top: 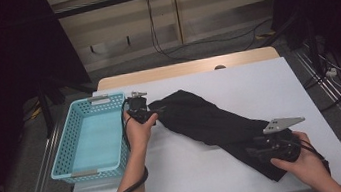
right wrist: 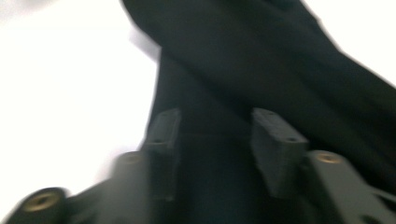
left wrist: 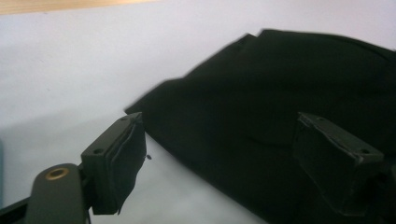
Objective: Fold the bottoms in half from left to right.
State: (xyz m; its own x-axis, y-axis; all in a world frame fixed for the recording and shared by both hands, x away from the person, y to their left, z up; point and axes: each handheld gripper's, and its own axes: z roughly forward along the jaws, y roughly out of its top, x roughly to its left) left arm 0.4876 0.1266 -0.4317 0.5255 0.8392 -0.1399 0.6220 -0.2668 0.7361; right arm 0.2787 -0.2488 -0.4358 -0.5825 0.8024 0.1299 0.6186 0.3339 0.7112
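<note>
A black garment (top: 212,120) lies crumpled in a long diagonal strip across the white table (top: 257,79), from the centre down to the front right. My left gripper (top: 154,112) sits at the strip's upper left end, beside the basket. In the left gripper view it (left wrist: 219,121) is open, its jaws wide apart over the edge of the black cloth (left wrist: 280,70). My right gripper (top: 255,147) is at the lower right end of the garment. In the right gripper view it (right wrist: 215,116) is open, with black cloth (right wrist: 243,46) lying under and beyond the jaws.
A light blue plastic basket (top: 64,146) stands at the table's left edge, nothing visible inside. Beyond the table's wooden far edge (top: 184,67) lie floor cables and dark stands. Bare table surface shows at the far right and near front.
</note>
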